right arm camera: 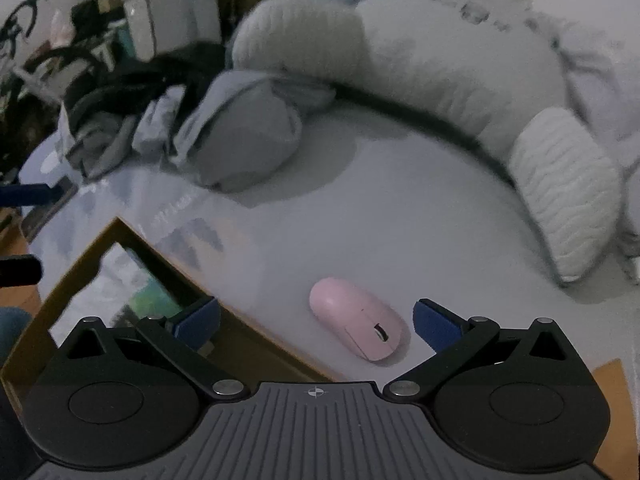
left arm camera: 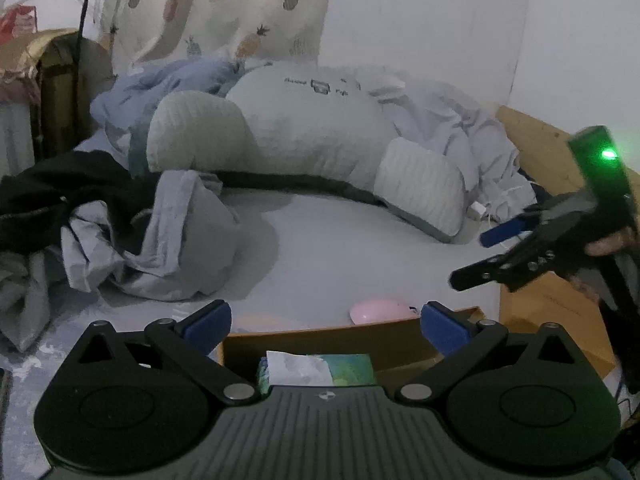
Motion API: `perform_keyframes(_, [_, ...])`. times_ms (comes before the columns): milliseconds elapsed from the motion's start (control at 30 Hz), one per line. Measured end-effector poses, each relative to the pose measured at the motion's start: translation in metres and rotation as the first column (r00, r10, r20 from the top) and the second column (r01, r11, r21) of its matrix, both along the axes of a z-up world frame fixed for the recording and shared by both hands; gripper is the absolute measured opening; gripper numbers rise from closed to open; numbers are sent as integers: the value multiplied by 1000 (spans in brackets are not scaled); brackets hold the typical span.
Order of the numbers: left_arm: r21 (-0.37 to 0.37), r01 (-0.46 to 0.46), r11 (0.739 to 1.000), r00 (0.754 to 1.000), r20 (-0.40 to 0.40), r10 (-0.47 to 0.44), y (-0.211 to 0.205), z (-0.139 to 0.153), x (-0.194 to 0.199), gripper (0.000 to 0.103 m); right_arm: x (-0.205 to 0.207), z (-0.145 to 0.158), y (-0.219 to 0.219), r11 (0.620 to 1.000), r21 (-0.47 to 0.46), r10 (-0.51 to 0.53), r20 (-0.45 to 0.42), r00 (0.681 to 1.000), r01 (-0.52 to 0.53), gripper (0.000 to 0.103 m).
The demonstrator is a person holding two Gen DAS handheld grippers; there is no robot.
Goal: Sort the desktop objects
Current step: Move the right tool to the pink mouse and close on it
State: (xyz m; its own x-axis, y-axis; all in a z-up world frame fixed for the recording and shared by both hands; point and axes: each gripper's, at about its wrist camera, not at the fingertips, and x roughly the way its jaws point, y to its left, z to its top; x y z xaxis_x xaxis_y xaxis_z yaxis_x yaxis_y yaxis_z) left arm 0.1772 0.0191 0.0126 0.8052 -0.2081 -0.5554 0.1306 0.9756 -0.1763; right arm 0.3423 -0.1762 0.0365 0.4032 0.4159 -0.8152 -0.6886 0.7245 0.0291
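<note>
A pink computer mouse (right arm camera: 356,324) lies on the pale bed sheet beside a brown cardboard box (right arm camera: 132,240); it also shows in the left wrist view (left arm camera: 380,310) just behind the box's far wall (left arm camera: 320,338). A green and white tissue pack (left arm camera: 320,370) lies inside the box. My left gripper (left arm camera: 326,326) is open and empty above the box. My right gripper (right arm camera: 316,322) is open and empty, hovering low with the mouse between its blue fingertips (right arm camera: 438,324). The right gripper also shows in the left wrist view (left arm camera: 500,252), held at the right.
A large pale U-shaped pillow (left arm camera: 312,136) curves across the bed. Crumpled grey and black clothes (left arm camera: 160,240) lie at the left. A wooden bed frame (left arm camera: 540,140) runs along the right. A white charger with cable (left arm camera: 478,210) lies by the pillow's end.
</note>
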Motion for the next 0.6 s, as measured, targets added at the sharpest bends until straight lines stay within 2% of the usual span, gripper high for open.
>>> perform_keyframes(300, [11, 10, 1000, 999, -54, -10, -2, -19, 24, 103, 62, -53, 9, 995, -57, 77, -127, 989, -85, 103])
perform_keyframes(500, [-12, 18, 1000, 996, -82, -19, -5, -28, 31, 103, 87, -90, 21, 983, -83, 140, -240, 961, -164, 103])
perform_keyframes(600, [-27, 12, 1000, 996, -93, -15, -3, -30, 34, 103, 93, -104, 29, 974, -110, 166, -259, 952, -200, 103])
